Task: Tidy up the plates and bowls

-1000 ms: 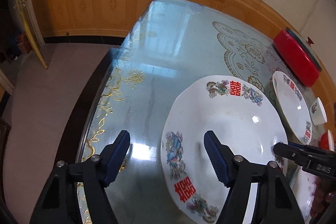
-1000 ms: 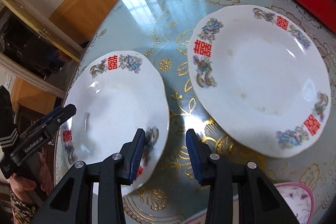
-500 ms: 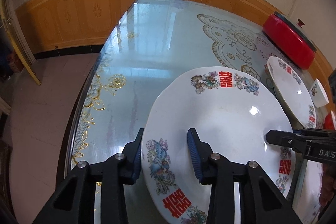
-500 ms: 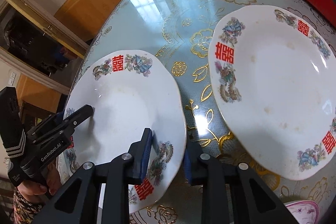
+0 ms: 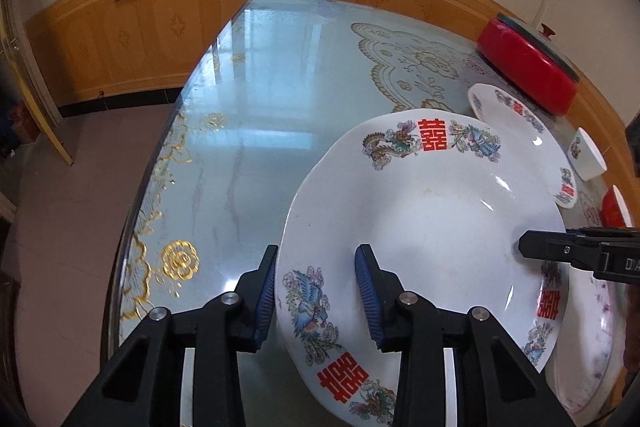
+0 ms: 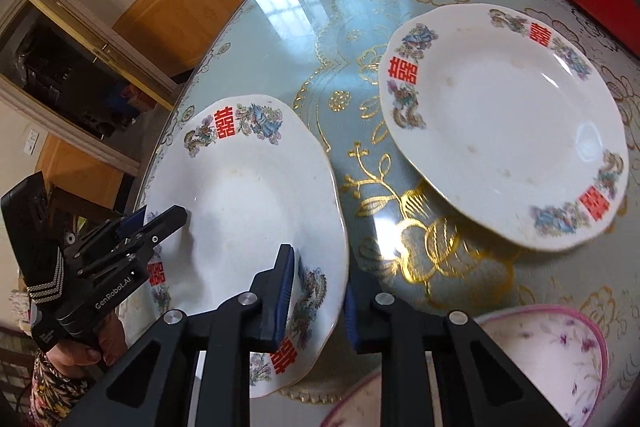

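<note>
Both grippers clamp one white plate (image 5: 432, 227) with red characters and bird prints on its rim, held at opposite edges and tilted up off the glass-topped table (image 5: 272, 115). The left gripper (image 5: 316, 291) has its blue pads on either side of the plate's near-left rim, one under the edge and one on the upper face. The right gripper (image 6: 318, 291) bites the opposite rim; its jaws have just been closing, with the rim between them, and they now pinch it. In the right wrist view a hand (image 6: 86, 347) in a patterned sleeve holds the left gripper's handle. A second, matching plate (image 6: 504, 123) lies flat on the table to the right, apart from the held one. A bowl with purple flowers (image 6: 560, 351) sits near the table's edge, and a red pot (image 5: 528, 71) stands at the far side.
</note>
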{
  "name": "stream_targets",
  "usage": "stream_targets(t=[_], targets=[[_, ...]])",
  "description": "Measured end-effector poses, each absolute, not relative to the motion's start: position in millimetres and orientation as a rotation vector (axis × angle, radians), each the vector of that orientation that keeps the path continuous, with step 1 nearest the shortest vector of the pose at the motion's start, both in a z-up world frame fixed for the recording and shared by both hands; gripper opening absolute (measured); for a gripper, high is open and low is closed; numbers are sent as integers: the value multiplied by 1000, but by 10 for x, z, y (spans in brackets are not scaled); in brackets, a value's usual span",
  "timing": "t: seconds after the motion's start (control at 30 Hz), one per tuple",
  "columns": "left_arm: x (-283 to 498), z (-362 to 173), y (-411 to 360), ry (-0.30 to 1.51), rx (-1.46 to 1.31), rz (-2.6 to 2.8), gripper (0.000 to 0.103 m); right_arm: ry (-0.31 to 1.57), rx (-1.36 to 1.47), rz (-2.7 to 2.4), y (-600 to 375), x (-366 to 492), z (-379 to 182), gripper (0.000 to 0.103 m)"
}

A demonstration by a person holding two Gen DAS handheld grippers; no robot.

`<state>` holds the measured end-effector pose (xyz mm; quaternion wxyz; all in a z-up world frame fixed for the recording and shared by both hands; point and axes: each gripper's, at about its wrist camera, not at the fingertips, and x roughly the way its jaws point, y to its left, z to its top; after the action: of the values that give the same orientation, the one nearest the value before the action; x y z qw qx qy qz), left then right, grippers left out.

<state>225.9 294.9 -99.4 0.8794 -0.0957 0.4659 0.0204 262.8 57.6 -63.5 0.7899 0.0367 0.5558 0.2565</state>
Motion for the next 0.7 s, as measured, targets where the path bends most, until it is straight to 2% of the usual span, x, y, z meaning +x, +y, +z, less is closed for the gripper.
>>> stream_targets(t=[0.47,0.7], targets=[[2053,-714,2418,928,-230,-61,38,1139,163,493,29,2246,-311,22],[2051,-559,1901,897,-196,-158,38,1123,228,412,-471,1985,-278,22]])
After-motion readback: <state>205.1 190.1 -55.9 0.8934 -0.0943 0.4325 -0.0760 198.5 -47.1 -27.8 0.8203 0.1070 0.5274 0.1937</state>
